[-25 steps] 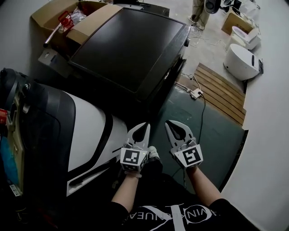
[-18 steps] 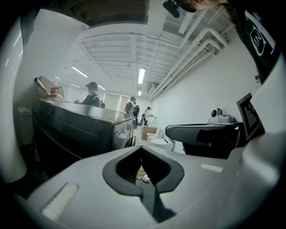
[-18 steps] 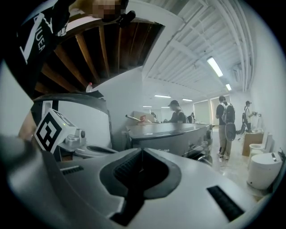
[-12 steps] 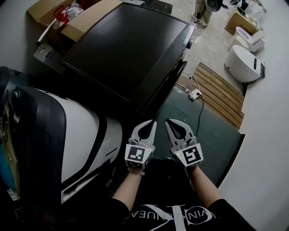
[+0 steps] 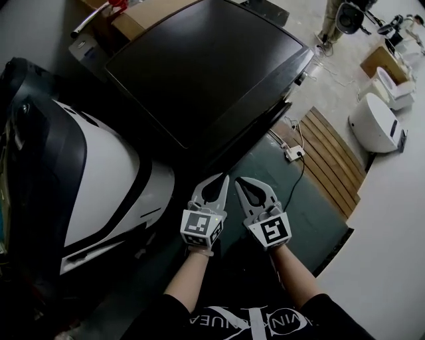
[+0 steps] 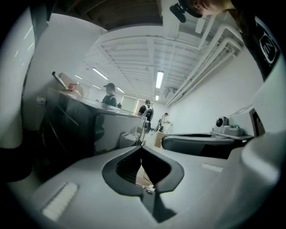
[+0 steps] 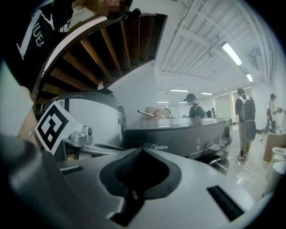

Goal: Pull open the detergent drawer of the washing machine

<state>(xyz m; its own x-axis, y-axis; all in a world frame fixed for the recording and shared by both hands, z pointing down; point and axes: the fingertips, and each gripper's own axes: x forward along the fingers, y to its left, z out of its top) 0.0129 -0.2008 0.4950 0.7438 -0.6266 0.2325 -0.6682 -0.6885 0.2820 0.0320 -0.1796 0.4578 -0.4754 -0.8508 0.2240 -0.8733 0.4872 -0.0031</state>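
The dark grey washing machine stands ahead of me, its lid filling the upper middle of the head view. Its front panel with a brand logo shows in the right gripper view; I cannot make out the detergent drawer. My left gripper and right gripper hover side by side just short of the machine's front edge, both shut and empty. In the left gripper view the shut jaws point past the machine's side. The right gripper's tips point at the panel.
A white and black appliance stands close on the left. Behind the machine is a cardboard box. A wooden slat pallet, a power strip and white fixtures lie to the right. People stand in the background.
Both grippers have drawn closer together and edged toward the washing machine's front. The head view has swung, so the machine sits more to the centre. Both jaws stay shut.
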